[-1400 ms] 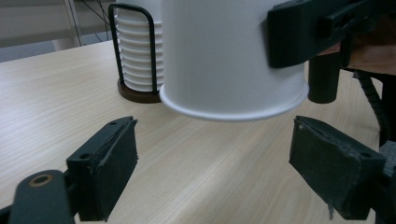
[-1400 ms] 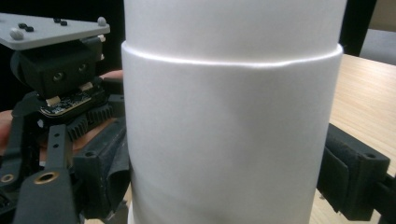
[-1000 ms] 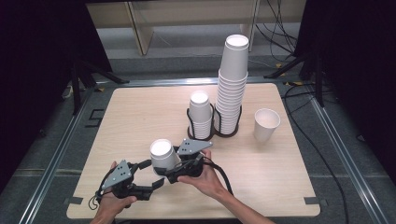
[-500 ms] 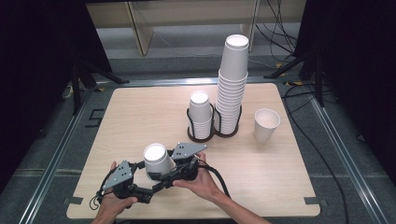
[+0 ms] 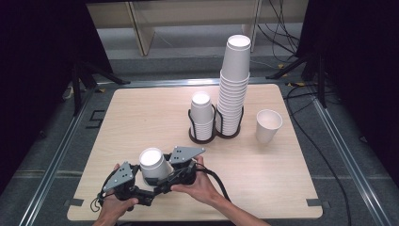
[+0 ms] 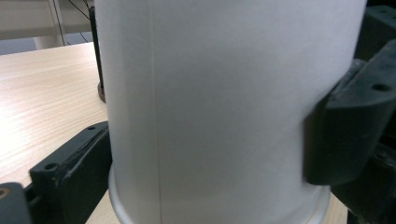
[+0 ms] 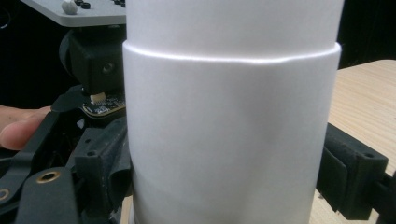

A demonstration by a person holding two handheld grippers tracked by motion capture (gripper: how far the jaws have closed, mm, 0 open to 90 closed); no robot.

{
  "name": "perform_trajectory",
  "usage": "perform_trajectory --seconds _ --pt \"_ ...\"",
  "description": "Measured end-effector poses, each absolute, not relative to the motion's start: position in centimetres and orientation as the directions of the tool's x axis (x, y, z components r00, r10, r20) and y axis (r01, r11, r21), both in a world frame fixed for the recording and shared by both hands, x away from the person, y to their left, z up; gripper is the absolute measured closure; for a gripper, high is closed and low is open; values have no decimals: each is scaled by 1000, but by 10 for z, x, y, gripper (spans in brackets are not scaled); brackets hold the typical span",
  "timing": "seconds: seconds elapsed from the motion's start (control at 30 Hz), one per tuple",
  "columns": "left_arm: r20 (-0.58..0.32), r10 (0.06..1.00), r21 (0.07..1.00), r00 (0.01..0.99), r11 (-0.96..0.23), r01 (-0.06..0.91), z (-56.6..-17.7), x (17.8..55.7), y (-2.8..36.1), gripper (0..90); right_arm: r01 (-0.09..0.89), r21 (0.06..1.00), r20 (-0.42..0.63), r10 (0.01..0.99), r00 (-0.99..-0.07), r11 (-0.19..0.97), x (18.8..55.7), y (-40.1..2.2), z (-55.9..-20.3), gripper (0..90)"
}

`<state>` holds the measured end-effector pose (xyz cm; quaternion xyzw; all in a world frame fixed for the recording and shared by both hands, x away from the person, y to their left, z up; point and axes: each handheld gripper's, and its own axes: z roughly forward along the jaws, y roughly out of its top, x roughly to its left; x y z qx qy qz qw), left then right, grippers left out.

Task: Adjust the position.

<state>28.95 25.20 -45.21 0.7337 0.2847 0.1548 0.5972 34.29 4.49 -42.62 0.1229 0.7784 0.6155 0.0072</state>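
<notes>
With the upside-down cup at the near tabletop edge clamped in the right claw, the left claw's jaws have just been opening around it, so next comes lifting it clear

L gripper jaws just opening, R gripper clamped

White paper cup, upside down, near table's front edge, a second cup nested inside
</notes>
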Motion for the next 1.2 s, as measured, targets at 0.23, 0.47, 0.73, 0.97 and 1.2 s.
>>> perform_trajectory --seconds 0.23,0.47,0.73,0.97,1.2 --pt "-97 612 963 785 -141 229 -450 287 252 39 197 957 155 197 -968 215 342 44 -425 164" --pt "-53 607 964 793 -177 200 -449 286 252 62 178 951 130 198 -972 251 340 45 -422 145" --pt "-31 598 965 801 -191 181 -449 286 252 78 171 948 121 194 -974 267 340 45 -417 133" --pt "-20 585 965 811 -200 168 -449 286 252 89 125 940 71 178 -982 317 342 47 -405 141" --pt "3 575 951 818 -254 175 -450 284 250 97 124 933 74 159 -985 338 345 44 -390 162"
